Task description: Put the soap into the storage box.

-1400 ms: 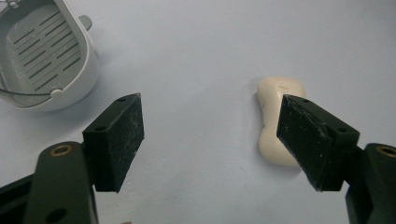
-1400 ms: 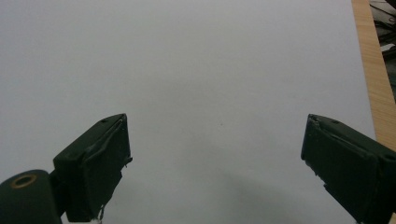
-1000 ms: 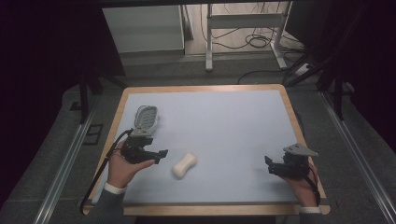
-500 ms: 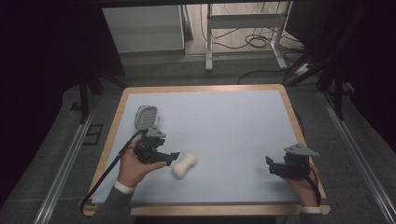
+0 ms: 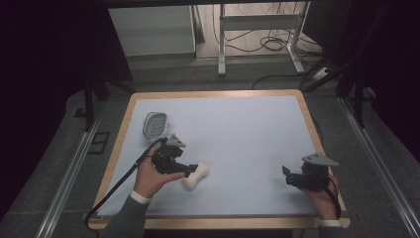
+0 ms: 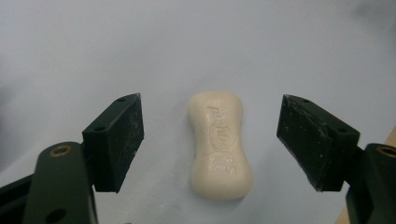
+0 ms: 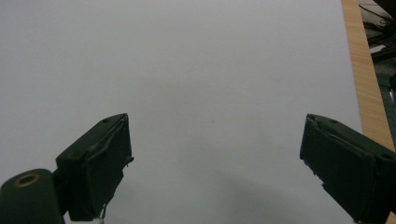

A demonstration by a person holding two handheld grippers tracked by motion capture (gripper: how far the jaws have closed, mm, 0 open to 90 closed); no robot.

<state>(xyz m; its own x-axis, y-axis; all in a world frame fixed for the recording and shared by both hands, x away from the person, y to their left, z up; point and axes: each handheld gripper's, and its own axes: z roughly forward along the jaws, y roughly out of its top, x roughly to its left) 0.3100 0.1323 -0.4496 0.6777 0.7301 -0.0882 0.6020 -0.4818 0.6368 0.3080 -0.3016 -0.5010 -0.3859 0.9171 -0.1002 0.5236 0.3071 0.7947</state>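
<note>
Two hand-held black tools are working over a pale grey counter (image 5: 237,129) edged in light wood. The left tool (image 5: 190,171) is reaching toward a cream-white, waisted bar of soap (image 5: 195,176) that is lying flat on the near-left part of the counter. In the left gripper view, the soap bar (image 6: 220,144) is sitting between the two black jaws, which are standing wide apart, one on each side and neither touching it. Raised lettering is showing on the top face of the bar.

The step in hand appears to be lining up for a grasp of the soap. The next move is likely calling for the left tool to come lower so the jaws bracket the narrow waist of the bar, then to close across it squarely. The bar looks smooth and rounded, so an off-centre squeeze could let it slip out sideways.

The right tool (image 5: 289,177) is hovering at the near-right of the counter, well apart from the soap. In the right gripper view its jaws are also standing wide apart with nothing between them but bare counter.

One container is lying near the far-left edge: a pale, translucent oval soap dish (image 5: 154,125) with a ribbed inside. It is looking empty, and it is resting apart from the soap, beyond the left hand (image 5: 151,178).
</note>
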